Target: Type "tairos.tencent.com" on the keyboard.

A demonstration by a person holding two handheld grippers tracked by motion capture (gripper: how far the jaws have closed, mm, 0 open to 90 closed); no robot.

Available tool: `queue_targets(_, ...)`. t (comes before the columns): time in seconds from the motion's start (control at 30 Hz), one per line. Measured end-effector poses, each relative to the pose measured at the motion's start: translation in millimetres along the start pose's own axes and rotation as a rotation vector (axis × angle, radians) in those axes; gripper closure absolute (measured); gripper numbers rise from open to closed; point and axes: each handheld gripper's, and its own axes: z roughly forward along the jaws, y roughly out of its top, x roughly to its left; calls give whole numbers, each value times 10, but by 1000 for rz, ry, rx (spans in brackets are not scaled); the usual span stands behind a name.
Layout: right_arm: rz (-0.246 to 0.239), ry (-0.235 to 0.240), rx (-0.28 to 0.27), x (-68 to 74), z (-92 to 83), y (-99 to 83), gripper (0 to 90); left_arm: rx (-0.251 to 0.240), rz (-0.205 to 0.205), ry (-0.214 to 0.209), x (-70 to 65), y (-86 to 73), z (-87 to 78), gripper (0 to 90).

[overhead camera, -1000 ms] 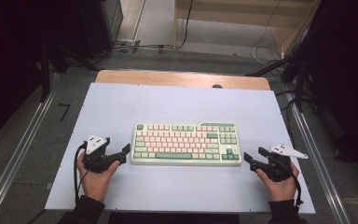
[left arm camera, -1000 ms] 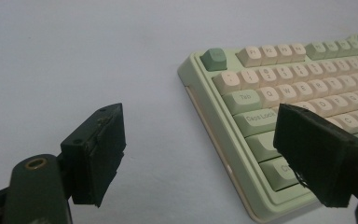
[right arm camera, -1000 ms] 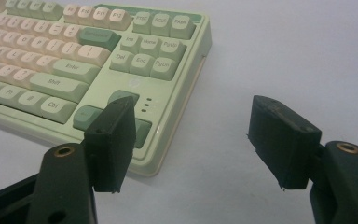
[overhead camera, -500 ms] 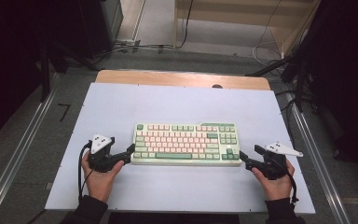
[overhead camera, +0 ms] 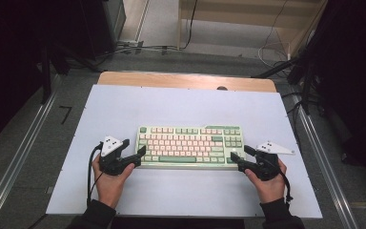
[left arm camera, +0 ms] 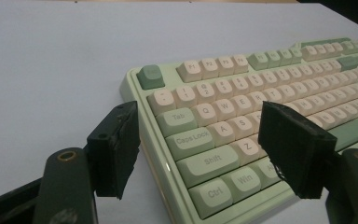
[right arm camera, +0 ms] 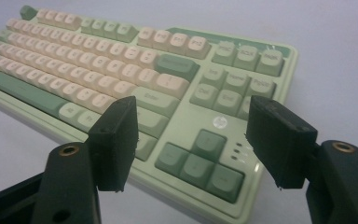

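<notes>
Keyboard [overhead camera: 190,146] on table [overhead camera: 181,102]; left gripper [overhead camera: 140,153] left; right gripper [overhead camera: 236,160] right

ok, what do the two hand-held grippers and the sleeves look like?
Both are black pistol-shaped units. The left hand-held gripper and the right hand-held gripper each carry a grey three-cornered plate with dark dots and trail a black cable. The jaws end in blocky black pads, with brass-ringed holes behind them. The sleeves are dark.

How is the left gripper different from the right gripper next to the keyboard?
The left gripper sits at the keyboard's left end, by the Ctrl and Shift keys; the right gripper sits at its right end, by the arrow keys. The left gripper's grey plate looks short and stubby; the right gripper's plate looks long and pointed. Both have just been closing a little, yet both are open, with a front corner of the keyboard between their jaws and their pads not pressing on it.
</notes>
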Motion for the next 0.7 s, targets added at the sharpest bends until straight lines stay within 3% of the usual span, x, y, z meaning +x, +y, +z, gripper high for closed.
queue_targets(0.2, -27, 25, -4, 121, 108, 94, 399, 6, -2, -34, -21, 21, 63, 409)
queue_targets(0.3, -43, 54, -8, 170, 157, 141, 491, 10, 2, -50, -30, 34, 92, 469)
queue_targets(0.5, -63, 74, -17, 253, 244, 230, 656, 9, 9, -87, -49, 84, 143, 672)
queue_targets(0.7, -95, 121, -3, 351, 366, 313, 821, 13, 17, -105, -94, 119, 221, 795)
